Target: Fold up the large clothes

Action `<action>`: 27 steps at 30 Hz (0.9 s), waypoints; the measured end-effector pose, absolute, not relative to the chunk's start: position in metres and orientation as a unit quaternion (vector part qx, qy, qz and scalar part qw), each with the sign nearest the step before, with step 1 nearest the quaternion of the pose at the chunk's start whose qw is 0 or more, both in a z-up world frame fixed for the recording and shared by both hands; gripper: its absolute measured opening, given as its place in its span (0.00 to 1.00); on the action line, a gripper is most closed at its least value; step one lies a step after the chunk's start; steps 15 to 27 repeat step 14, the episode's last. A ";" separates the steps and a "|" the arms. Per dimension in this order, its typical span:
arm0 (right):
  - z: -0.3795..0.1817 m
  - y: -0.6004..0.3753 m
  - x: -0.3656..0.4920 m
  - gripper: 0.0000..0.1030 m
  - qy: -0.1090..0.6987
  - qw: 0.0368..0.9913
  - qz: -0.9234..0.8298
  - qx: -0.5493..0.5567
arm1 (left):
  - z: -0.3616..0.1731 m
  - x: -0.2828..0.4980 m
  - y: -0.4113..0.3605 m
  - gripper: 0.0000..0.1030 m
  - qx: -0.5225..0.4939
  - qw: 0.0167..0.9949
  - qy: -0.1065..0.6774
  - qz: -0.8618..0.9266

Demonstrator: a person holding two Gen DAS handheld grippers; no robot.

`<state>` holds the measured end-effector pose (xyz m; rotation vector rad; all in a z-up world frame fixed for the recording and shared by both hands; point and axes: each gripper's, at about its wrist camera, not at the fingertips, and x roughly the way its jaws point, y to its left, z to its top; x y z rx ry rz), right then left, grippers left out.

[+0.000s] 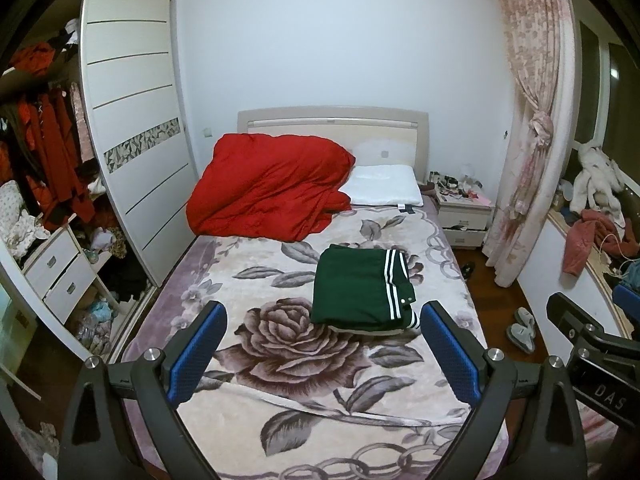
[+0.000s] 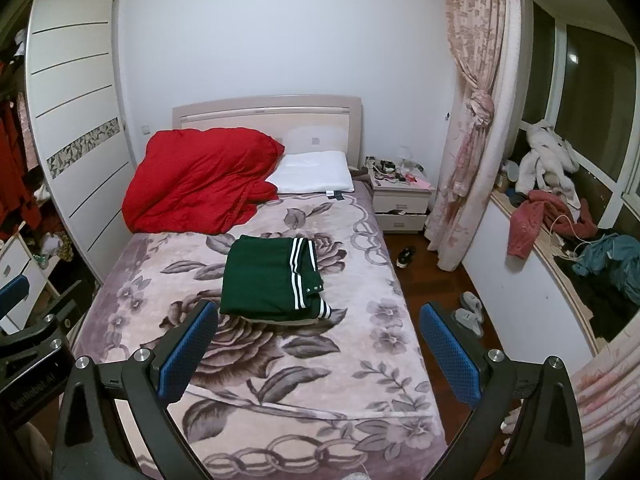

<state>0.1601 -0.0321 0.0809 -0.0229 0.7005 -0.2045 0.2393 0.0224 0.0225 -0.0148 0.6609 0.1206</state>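
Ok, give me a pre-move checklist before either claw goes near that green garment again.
1. Left claw open and holding nothing: ok.
2. Right claw open and holding nothing: ok.
3. Green garment folded into a compact rectangle, flat on the floral blanket: ok.
4. White striped trim and snap edge tucked in: not ok, a cuff pokes out at the near right corner.
5. Red duvet apart from the garment: ok.
6. Layers underneath aligned: cannot tell.
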 end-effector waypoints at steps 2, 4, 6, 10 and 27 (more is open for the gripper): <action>0.080 -0.032 0.158 0.99 0.342 0.934 -0.101 -0.011 | 0.022 0.240 0.022 0.96 -0.007 0.944 0.324 0.059; 0.080 -0.031 0.159 0.99 0.342 0.934 -0.101 -0.011 | 0.021 0.238 0.022 0.96 -0.006 0.944 0.323 0.061; 0.080 -0.032 0.158 0.99 0.341 0.934 -0.102 -0.011 | 0.021 0.237 0.023 0.96 -0.007 0.944 0.323 0.060; 0.080 -0.031 0.157 0.99 0.341 0.934 -0.101 -0.011 | 0.021 0.237 0.023 0.96 -0.009 0.944 0.324 0.060; 0.079 -0.031 0.153 0.99 0.343 0.934 -0.103 -0.011 | 0.018 0.235 0.025 0.96 -0.016 0.945 0.321 0.059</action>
